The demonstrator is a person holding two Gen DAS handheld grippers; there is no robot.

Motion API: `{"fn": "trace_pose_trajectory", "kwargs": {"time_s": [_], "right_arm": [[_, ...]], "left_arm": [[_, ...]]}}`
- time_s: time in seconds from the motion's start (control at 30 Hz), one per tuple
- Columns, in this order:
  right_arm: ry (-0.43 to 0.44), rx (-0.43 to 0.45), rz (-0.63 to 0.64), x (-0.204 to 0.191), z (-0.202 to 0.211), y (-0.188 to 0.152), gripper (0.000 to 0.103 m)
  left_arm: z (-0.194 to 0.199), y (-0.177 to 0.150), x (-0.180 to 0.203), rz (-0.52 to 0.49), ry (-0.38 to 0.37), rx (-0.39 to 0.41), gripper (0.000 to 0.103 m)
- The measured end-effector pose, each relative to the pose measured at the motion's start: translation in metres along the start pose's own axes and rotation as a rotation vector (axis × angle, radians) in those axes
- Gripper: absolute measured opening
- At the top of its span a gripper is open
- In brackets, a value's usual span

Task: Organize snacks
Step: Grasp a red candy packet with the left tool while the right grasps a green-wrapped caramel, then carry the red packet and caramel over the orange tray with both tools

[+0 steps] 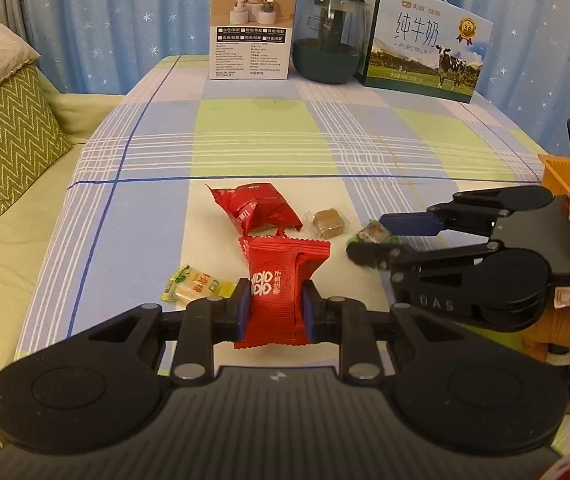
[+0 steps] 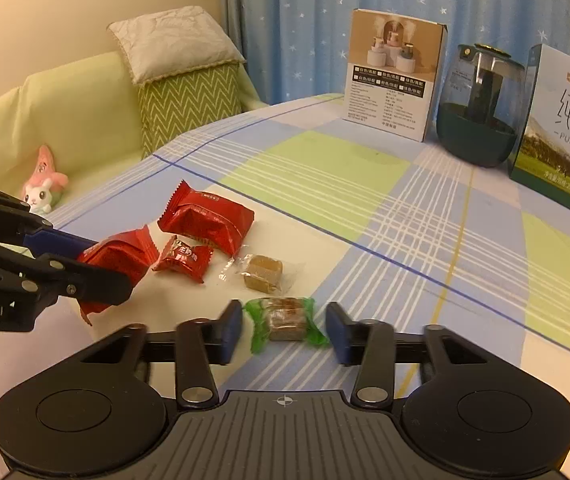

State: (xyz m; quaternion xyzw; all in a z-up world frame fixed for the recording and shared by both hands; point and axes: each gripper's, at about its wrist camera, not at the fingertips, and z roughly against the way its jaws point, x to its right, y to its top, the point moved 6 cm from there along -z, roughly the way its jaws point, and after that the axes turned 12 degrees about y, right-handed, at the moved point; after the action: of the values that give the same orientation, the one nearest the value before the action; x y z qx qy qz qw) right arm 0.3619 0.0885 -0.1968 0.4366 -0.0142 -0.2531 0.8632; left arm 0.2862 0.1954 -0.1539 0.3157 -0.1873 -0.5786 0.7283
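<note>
1. Red snack pack sits clamped between the left gripper pads, at the near edge of the snack pile.
2. Green-wrapped candy lies on the tablecloth between the right gripper fingers. Gaps show on both sides, so the pads aren't on it: released.
3. Just beyond it: brown candy in clear wrap.
4. Left of that: small red candy, and a bigger red pack farther back.
5. Yellow candy lies left of the held pack, apart from the rest.
6. Far edge, left to right: white box, dark glass humidifier, milk carton.
7. Off the table at left: cushions, plush toy on the sofa.
</note>
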Motion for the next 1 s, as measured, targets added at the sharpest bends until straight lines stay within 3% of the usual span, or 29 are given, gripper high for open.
{"fn": "trace_pose_trajectory", "kwargs": {"time_s": [0.13,0.53,1.0], "right_arm": [[-0.010,-0.016,-0.027,0.000,0.004,0.000,0.025],[-0.079,0.035,-0.092,-0.003,0.054,0.002,0.025],[-0.203,0.083,-0.221,-0.008,0.151,-0.039,0.025]], "left_arm": [[0.000,0.000,0.003,-0.006,-0.002,0.002,0.023],[0.017,0.005,0.021,-0.012,-0.021,0.027,0.023],[0.087,-0.014,0.072,-0.013,-0.084,0.109,0.023]]}}
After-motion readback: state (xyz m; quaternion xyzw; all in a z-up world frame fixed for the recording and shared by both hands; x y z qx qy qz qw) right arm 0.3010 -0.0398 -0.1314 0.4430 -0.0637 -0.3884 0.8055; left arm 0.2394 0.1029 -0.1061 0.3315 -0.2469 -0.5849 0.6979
